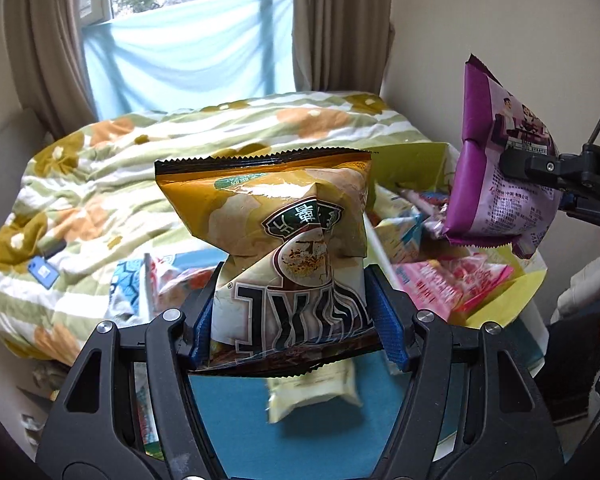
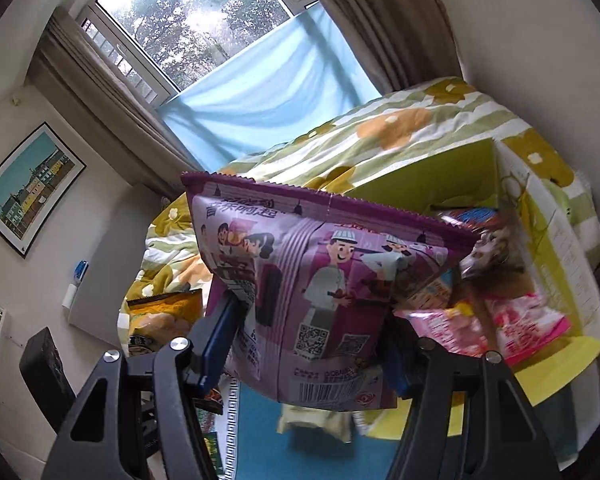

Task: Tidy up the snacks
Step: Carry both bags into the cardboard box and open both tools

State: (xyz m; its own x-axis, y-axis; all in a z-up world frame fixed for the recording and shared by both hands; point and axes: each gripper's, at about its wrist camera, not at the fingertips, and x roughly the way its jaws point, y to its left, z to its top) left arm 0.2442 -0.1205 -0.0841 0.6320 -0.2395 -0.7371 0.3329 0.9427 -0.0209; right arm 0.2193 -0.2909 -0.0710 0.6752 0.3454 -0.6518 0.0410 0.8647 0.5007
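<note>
My left gripper [image 1: 296,320] is shut on a yellow-brown chip bag [image 1: 284,240], held upright above the blue surface [image 1: 236,432]. My right gripper [image 2: 304,344] is shut on a purple snack bag [image 2: 320,280], held in the air beside the yellow-green box [image 2: 540,216]. In the left wrist view the purple bag [image 1: 504,168] hangs at the right, above the box [image 1: 500,304], with the right gripper's finger [image 1: 532,168] pinching it. The chip bag shows at the left of the right wrist view [image 2: 160,320]. The box holds several packets, pink ones [image 2: 528,328] in front.
A pale yellow packet [image 1: 316,392] lies on the blue surface below the chip bag. More packets [image 1: 160,280] lie at the left. A bed with a flowered quilt [image 1: 140,168] is behind. A window with curtains [image 1: 332,24] is at the back.
</note>
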